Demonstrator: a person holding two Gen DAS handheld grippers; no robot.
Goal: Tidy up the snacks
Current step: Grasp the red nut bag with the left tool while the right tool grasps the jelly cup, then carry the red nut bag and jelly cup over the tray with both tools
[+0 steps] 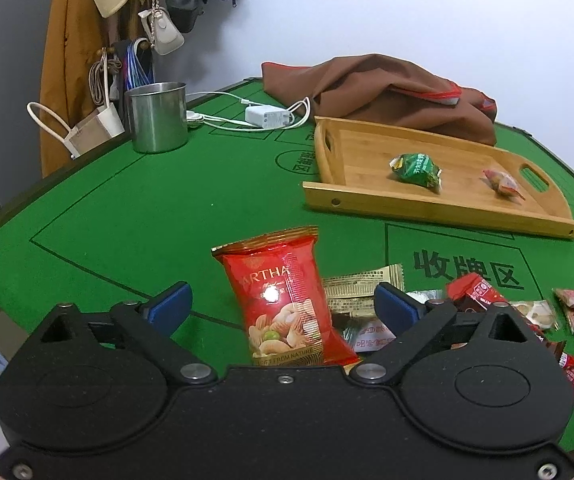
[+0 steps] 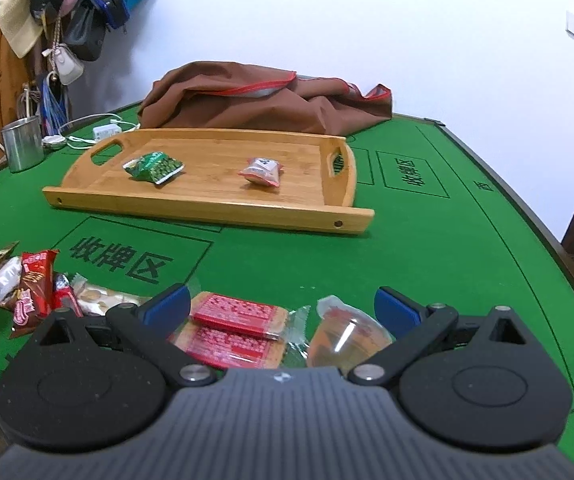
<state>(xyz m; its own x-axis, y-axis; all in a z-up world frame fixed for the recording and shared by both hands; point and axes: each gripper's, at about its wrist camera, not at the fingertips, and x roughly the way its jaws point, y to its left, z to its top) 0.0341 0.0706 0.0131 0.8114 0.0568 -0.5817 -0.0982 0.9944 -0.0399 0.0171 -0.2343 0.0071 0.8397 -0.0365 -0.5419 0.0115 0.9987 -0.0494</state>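
Bamboo tray (image 2: pixel 207 208) holds two snacks: green packet (image 2: pixel 154 167), red-white packet (image 2: pixel 262 171). Rest on green desk (image 2: pixel 427 264). Left claw (image 1: pixel 283 304) spread around nut pouch (image 1: pixel 287 300), no pinch. Right claw (image 2: pixel 283 308) spread over red wafer packs (image 2: pixel 235 320).

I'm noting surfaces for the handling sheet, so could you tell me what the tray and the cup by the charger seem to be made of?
Tray: likely bamboo or light wood, smooth finish, with visible grain strips and cut-out handles.
Cup: probably stainless steel, brushed grey, with dull reflections and a rolled rim.
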